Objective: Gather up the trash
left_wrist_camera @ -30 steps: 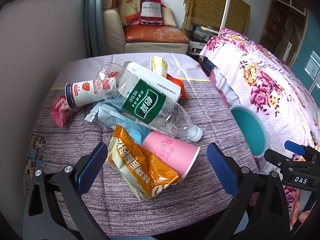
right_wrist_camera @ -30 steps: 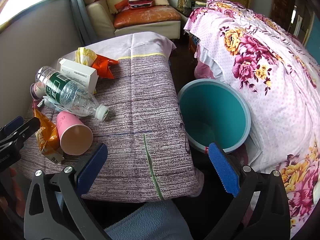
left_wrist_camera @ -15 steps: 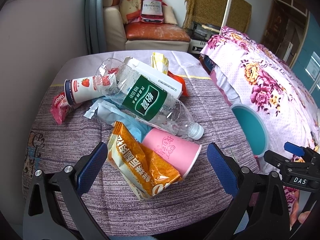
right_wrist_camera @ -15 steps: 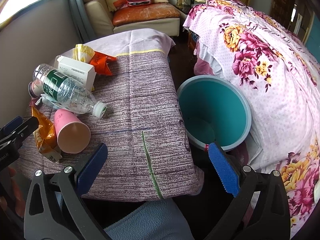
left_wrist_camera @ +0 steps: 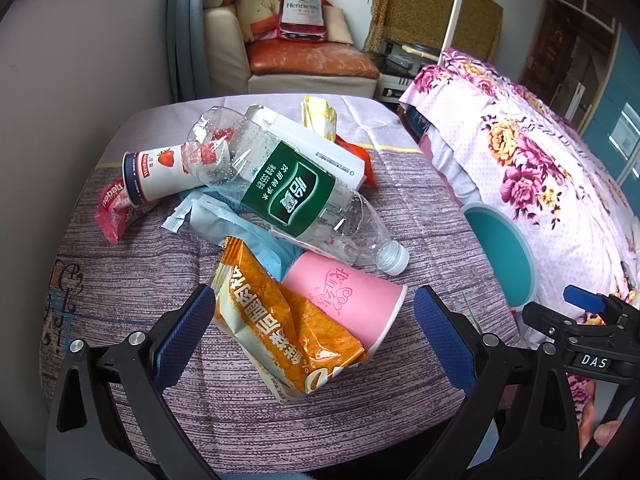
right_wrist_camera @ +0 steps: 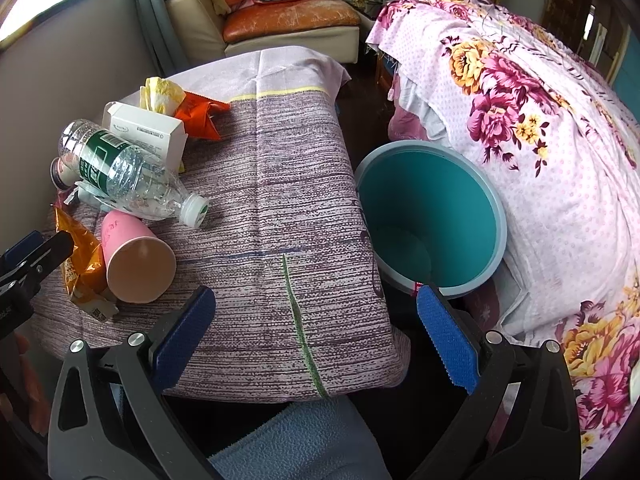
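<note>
Trash crowds the bench's [right_wrist_camera: 280,184] left half; its right half lies bare beside the teal bin [right_wrist_camera: 430,220]. Both grippers' jaws gape wide, left gripper [left_wrist_camera: 310,334] flanking the orange wrapper [left_wrist_camera: 280,316] and pink cup [left_wrist_camera: 344,300]. A background bottle [left_wrist_camera: 302,8] reads "Hennessy".

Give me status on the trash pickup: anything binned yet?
Nothing binned: the teal bin looks empty. Nothing in hand: left gripper has its jaws open around the orange snack bag and pink paper cup, not closed; right gripper is open over bare tablecloth. Left to do: the bag, cup, water bottle, white box, yogurt bottle and wrappers.
</note>
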Demonstrator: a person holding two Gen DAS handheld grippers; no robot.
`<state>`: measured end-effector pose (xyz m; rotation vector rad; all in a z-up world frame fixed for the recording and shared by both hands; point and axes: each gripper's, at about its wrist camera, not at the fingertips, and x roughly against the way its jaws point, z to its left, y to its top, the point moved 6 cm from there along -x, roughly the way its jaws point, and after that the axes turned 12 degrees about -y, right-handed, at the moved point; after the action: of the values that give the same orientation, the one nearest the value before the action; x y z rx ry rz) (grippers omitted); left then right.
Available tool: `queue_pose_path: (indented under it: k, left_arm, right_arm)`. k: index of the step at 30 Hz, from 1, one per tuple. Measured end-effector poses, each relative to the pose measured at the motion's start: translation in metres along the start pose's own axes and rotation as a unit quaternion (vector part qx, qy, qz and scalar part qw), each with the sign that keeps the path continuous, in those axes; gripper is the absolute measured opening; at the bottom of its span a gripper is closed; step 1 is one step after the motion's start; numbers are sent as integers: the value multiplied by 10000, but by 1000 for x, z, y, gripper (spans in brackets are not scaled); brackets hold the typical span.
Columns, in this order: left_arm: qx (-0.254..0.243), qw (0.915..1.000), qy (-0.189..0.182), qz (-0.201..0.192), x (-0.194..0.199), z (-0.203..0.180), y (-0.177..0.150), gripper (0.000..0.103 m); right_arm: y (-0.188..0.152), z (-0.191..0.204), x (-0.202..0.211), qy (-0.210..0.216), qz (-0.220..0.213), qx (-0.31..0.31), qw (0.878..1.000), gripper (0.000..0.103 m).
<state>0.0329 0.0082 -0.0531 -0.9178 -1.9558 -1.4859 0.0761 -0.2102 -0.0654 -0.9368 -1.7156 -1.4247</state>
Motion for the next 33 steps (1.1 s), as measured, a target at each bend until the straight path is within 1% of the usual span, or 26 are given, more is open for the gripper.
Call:
queue_pose_path:
  k: [7,11,14,20,21,22,23,24,25,26,28,29,32,33]
  left_arm:
    - [-9,10000,6,6,0,-1,0,99]
    - [-6,10000,68,-46,3,9,3,99]
    - [159,9999,31,-21,5,26,5,99]
    - [572,9983,132,61,7,69,0,99]
    - [612,9980,134,67,8,74,1,99]
    - [675,9976,145,54,8,81,0,99]
    - [703,9974,139,47,9,85,-1,99]
    - [726,9973,118,49,9,89,-1,99]
    - [745,9972,72,70,9,93,-3,99]
    - [765,9970,5,110,8,95,-5,99]
    - [808,9964,-177,208,6,96,-10,99]
    - [814,9960,-279,260,5,96,-13,99]
    - [715,9961,-349,390,2,93,-23,99]
    - [692,9960,-369,436,0,92,-26,99]
  right_arm:
    - [-2,2,-4,29,75,23,10000,97]
    - [3,6,-5,95,116,111,9998,97]
    - [9,16,-6,449,249,188,9985,97]
    - [25,51,-5,1114,504,518,9911,97]
    - [30,60,-5,1224,527,596,9893,93]
    - [33,68,-4,1315,552,675,9875,86]
    - [37,82,-3,1480,644,828,9834,82]
    - [39,91,-3,1576,708,909,9808,74]
    - [42,104,-3,1673,779,1039,9773,68]
    - [45,115,-3,1711,808,1177,9748,66]
    - [49,132,-5,1763,873,1369,9709,64]
    - [51,145,-8,1845,985,1510,9662,64]
    - [48,169,-18,1958,1235,1765,9567,64]
    - [47,173,-22,1958,1288,1803,9553,64]
